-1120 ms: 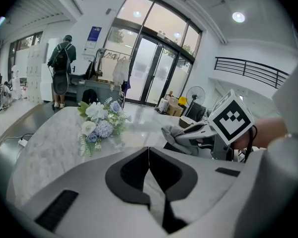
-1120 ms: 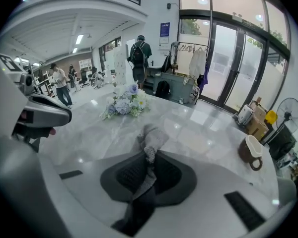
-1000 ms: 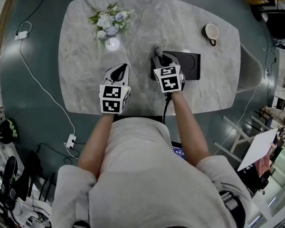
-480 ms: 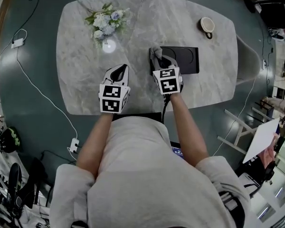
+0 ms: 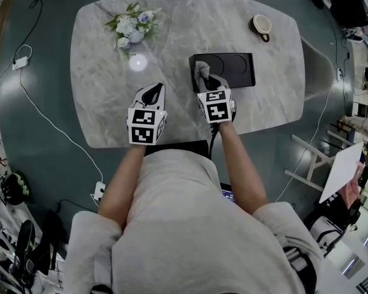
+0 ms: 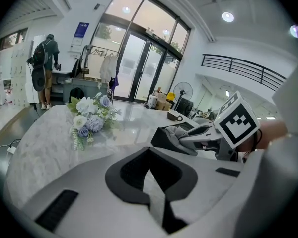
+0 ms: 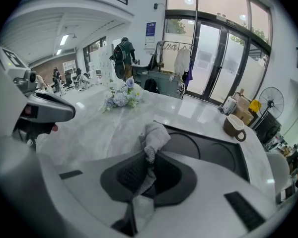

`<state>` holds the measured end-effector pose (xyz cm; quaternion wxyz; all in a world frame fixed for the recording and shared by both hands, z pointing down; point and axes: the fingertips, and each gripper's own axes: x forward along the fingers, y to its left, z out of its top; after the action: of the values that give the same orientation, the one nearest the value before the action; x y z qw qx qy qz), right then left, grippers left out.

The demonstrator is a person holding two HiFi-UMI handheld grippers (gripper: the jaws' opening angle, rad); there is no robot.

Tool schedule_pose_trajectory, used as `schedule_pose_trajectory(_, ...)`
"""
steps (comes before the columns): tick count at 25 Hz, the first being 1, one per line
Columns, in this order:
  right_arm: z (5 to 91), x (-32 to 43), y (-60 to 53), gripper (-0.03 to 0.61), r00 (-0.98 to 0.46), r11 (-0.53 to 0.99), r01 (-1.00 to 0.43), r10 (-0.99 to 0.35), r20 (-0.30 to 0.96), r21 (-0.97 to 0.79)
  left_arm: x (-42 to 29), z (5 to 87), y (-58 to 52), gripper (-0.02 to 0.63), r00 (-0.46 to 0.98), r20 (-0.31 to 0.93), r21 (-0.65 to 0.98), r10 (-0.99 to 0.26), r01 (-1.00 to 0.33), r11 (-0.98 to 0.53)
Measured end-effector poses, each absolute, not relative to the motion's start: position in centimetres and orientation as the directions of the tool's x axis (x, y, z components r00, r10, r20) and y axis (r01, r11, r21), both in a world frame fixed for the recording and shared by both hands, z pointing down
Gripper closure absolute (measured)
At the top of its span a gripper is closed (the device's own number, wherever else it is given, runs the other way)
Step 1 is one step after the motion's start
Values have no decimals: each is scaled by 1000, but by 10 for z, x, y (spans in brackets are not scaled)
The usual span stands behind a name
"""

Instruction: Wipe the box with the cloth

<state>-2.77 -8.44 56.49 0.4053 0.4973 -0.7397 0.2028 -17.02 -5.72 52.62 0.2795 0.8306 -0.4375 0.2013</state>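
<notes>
Head view: marble table (image 5: pixel 264 103) carries a white and blue bouquet (image 5: pixel 130 29) at far left, a mug (image 5: pixel 261 24) at far right and a flat black box (image 5: pixel 233 69) with 2 round recesses right of centre. The right claw (image 5: pixel 205 76) sits at the box's left end with a grey cloth (image 5: pixel 202 70) at its tip, and the cloth lies on the box's left edge. The left claw (image 5: pixel 154 87) is over bare table near the front edge, apart from the box; contact with the table cannot be told. Left gripper view: the 2 jaws meet tip to tip, with nothing between them. The bouquet is ahead at left; the right claw, the cloth and the box's corner are at right. A person (image 6: pixel 42 68) stands far off by a counter. Right gripper view: the jaws are clamped on the cloth, which bunches up past the tips over the box's near left edge. The mug stands beyond the box.
</notes>
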Motion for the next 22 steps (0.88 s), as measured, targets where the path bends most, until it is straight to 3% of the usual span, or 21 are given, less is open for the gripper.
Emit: schedule_pose_trajectory(22,566,-23,-32,528,-130,387,-913,-577,806,129,-159,527,-27,589,579,579,302,-575,-807,-508)
